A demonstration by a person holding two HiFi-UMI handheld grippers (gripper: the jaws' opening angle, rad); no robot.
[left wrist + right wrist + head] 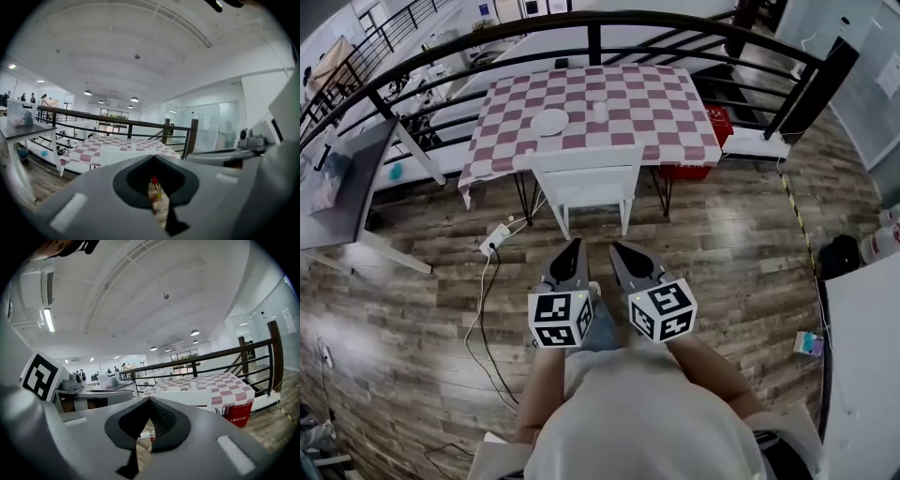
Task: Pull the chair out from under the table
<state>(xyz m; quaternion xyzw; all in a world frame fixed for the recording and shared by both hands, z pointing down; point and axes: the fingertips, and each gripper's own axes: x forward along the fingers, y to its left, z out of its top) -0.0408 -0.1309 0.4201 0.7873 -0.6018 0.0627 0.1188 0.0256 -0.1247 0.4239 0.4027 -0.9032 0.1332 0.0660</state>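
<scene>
A white chair (586, 183) stands tucked against the near side of a table with a red-and-white checked cloth (675, 127). My left gripper (575, 247) and right gripper (619, 249) are side by side over the wood floor, a short way in front of the chair and apart from it. Both point at the chair, jaws shut and empty. In the left gripper view the gripper (153, 157) faces the chair back (123, 153) and the table (93, 149). In the right gripper view the gripper (149, 399) faces the chair back (187, 397) and the table (234, 385).
A white plate (550, 122) and a cup (600, 111) sit on the table. A red crate (717, 124) is under its right end. A power strip (494, 240) with cables lies on the floor to the left. A black railing (441, 52) runs behind, with a grey table (352, 178) at left.
</scene>
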